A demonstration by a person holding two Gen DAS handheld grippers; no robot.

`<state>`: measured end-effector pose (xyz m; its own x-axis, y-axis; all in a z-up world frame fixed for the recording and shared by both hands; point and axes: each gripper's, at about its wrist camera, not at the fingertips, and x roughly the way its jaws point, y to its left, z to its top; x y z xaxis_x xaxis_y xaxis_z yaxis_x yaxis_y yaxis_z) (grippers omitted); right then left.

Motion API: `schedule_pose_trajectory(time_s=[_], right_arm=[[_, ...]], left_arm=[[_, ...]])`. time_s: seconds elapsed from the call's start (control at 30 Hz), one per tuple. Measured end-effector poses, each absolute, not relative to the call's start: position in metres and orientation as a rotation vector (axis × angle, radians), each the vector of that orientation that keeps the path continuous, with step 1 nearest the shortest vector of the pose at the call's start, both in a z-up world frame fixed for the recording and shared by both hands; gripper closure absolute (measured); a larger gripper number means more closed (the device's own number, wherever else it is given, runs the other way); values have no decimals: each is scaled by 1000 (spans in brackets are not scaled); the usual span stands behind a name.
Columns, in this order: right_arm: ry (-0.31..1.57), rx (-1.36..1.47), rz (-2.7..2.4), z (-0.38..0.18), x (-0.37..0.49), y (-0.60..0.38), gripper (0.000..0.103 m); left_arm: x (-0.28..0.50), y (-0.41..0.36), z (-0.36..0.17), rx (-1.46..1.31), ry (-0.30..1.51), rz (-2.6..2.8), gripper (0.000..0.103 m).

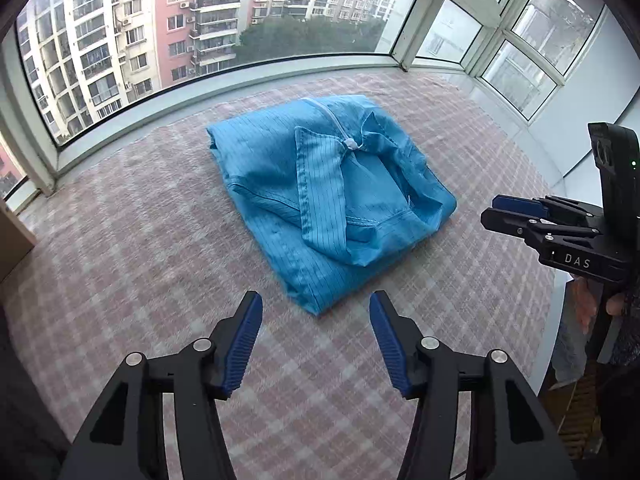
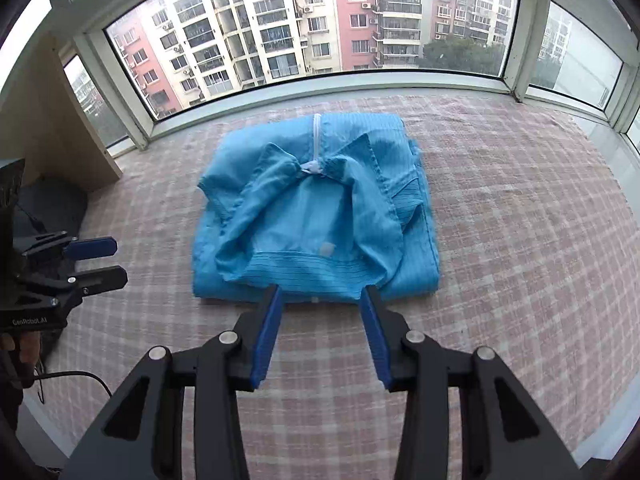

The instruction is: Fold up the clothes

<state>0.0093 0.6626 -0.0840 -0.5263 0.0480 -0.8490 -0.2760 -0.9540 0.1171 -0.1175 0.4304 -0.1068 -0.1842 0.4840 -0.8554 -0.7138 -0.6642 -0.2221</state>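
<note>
Blue striped cloth forms a compact folded bundle: the jacket (image 2: 316,216) lies in the middle of the checked cover (image 2: 500,240), collar uppermost, white zipper (image 2: 317,136) running toward the window (image 2: 320,28). It already lies folded, as the task wants.

Risks from here:
- The collar flaps stand loose and uneven. A finger catching one would drag the top layer and open the fold.
- The near hem sits just beyond the right gripper's (image 2: 320,300) tips. A forward push would ruck the bundle across the cover.
- The cover itself is soft; pressing down could wrinkle it and tilt the stack.

Pose:
- Right gripper: held low, pointing straight at the near edge of the jacket, fingers spread apart, gripping nothing.
- Left gripper (image 1: 316,304): held slightly further back, off the jacket's left corner, fingers likewise spread and bare.
- Each gripper appears side-on in the other's view, both level above the cover.
</note>
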Motion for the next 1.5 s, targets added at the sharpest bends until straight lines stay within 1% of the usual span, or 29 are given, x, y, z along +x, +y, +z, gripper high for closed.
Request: schedule_pose_trajectory(time_s=[0.1,0.17,0.3,0.33,0.4,0.43,0.5,0.73,0.93,1.03,1.3,1.5], right_arm=[[322,-1369,2617,-67,24,632,60],[314,-1327,2642,-56,35,614,56],[344,-1276,2688,-40,56,582,55],[329,-1272,2701,-37,61,572,55],[303,-1247,2708,-30,70,548,55],[290,-1232,2708,-27,75,535,54],[266,-1200,2708,-21,84,510,54],[182,-1091,2704,1,115,423,54],[176,-1034,2689,13,142,346,54],[177,-1007,2673,17,156,315,54],[156,-958,2626,25,186,264,54],[140,-929,2612,30,203,246,54]], left_arm=[[-93,410,-89,-1252,274,1992,45],[-76,393,-76,-1232,275,2039,44],[-43,355,-54,-1200,232,2129,43],[-36,344,-50,-1195,216,2153,41],[-23,323,-42,-1182,190,2198,33],[-16,313,-39,-1175,183,2215,32],[-4,292,-32,-1159,168,2250,27],[37,224,-7,-1048,132,2251,27],[60,162,7,-996,213,2260,27],[69,137,9,-993,217,2240,27],[96,96,16,-931,230,2200,27],[110,85,21,-907,209,2155,27]])
